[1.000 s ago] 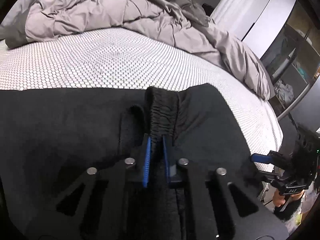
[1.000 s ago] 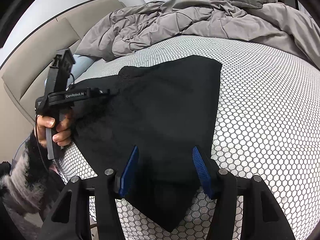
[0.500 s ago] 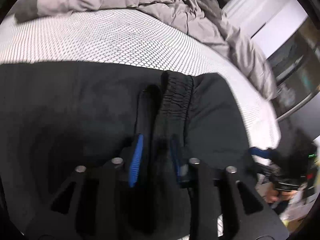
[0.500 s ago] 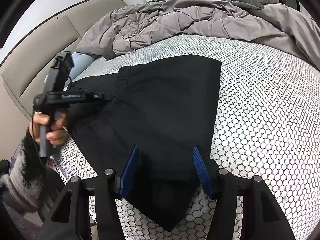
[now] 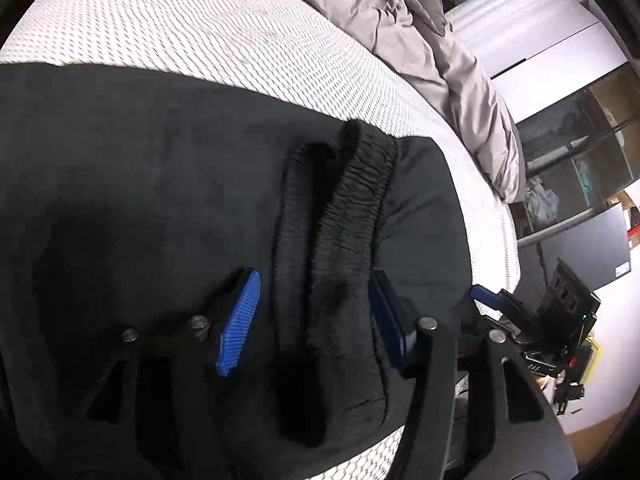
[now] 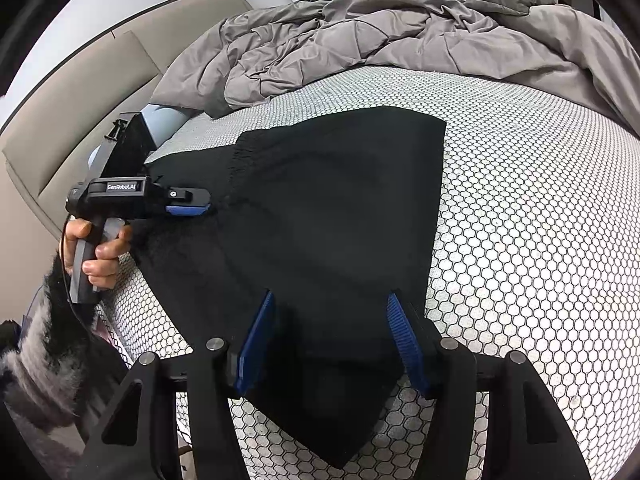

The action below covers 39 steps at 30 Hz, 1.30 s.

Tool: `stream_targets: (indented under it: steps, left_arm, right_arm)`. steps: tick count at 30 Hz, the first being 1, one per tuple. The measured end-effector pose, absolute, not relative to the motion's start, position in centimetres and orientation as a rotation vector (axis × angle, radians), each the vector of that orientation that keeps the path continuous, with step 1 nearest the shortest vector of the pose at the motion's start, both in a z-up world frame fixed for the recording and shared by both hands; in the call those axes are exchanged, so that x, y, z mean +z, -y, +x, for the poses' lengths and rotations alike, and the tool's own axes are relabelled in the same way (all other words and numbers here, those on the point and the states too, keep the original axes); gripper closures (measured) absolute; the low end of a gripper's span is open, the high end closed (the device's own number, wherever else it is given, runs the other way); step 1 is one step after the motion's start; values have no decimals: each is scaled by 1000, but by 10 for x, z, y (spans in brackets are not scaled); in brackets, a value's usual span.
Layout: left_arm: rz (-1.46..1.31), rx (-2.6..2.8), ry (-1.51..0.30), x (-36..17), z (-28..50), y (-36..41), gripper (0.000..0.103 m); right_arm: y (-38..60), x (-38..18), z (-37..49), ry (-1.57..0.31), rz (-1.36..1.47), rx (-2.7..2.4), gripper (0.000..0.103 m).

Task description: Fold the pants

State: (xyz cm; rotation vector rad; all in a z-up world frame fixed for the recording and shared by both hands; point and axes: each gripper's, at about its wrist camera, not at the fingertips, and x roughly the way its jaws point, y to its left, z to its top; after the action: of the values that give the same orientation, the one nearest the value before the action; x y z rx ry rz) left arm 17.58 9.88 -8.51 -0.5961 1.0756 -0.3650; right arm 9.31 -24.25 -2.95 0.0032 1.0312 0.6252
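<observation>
Black pants (image 6: 328,216) lie folded flat on the white honeycomb-patterned bed (image 6: 520,208). In the left wrist view their gathered elastic waistband (image 5: 352,208) runs up between the fingers of my left gripper (image 5: 312,320). Its jaws are opening, and the blue pads (image 5: 238,320) stand clear of the band. From the right wrist view the left gripper (image 6: 188,204) sits at the pants' left edge, in a person's hand (image 6: 100,252). My right gripper (image 6: 330,340) hovers open over the near end of the pants, its pads apart above flat fabric. It shows at the right of the left wrist view (image 5: 486,296).
A crumpled grey duvet (image 6: 360,40) covers the far side of the bed. A beige headboard (image 6: 72,92) stands at the left. Past the bed's edge in the left wrist view are white wardrobe doors (image 5: 552,60), dark shelves (image 5: 572,160) and a black screen (image 5: 588,252).
My left gripper was shut on the waistband and has let it go, its jaws spreading. It dropped slightly and rolled. The right gripper has stayed still and open.
</observation>
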Motion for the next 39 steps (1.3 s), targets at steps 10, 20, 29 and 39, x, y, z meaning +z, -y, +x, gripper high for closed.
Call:
stream_targets:
  steps: [10,20,29,39]
  left_arm:
    - [-665,-429,-1080,-100,190,-100,49]
    - [-602,-400,-1045,-91,191,-84,69]
    - [-681,-571,-958,-73,172,-91,76]
    - [-661,-408,-1041,-97,182,-79,76]
  right_arm:
    - [242,-30,94,-1038,-3,628,41]
    - [244,-31,97,-1043,3,621,41]
    - [244,-37,100,-1056,10,620,40]
    - [229,-49,103,-1080,-53,594,37]
